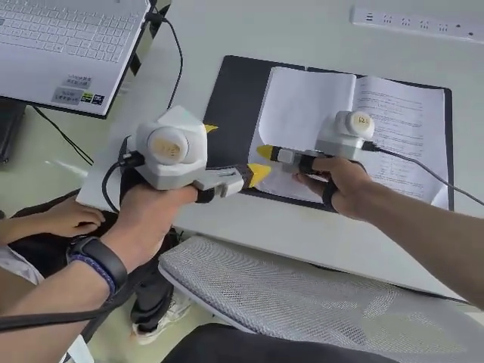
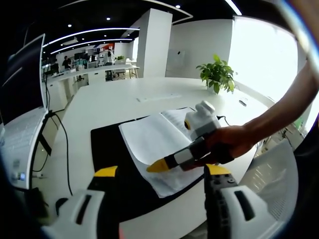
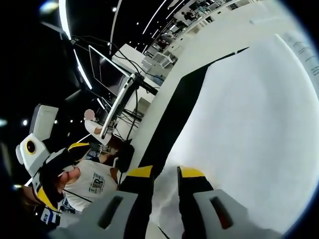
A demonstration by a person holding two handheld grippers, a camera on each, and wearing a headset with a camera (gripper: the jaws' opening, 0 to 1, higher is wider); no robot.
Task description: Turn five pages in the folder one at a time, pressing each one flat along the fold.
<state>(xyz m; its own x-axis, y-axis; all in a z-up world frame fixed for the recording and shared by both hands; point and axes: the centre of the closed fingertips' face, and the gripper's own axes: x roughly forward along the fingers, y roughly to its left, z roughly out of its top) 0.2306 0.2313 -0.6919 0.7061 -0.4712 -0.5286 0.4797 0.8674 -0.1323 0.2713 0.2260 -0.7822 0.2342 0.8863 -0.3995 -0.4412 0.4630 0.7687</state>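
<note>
Left: the right gripper [image 1: 265, 152], held level and pointing leftward, pinches the page [image 1: 302, 106] corner over the open folder [image 1: 234, 98] on the table [image 1: 302, 30]; the left gripper [image 1: 234, 151] hovers alongside, jaws wide.

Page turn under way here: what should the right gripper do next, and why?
Probably sweep the right gripper leftward over the fold. Its jaws seem pinched on the lifted page, which stands curled above the black folder, while the open left gripper hovers beside it, placed to press.
</note>
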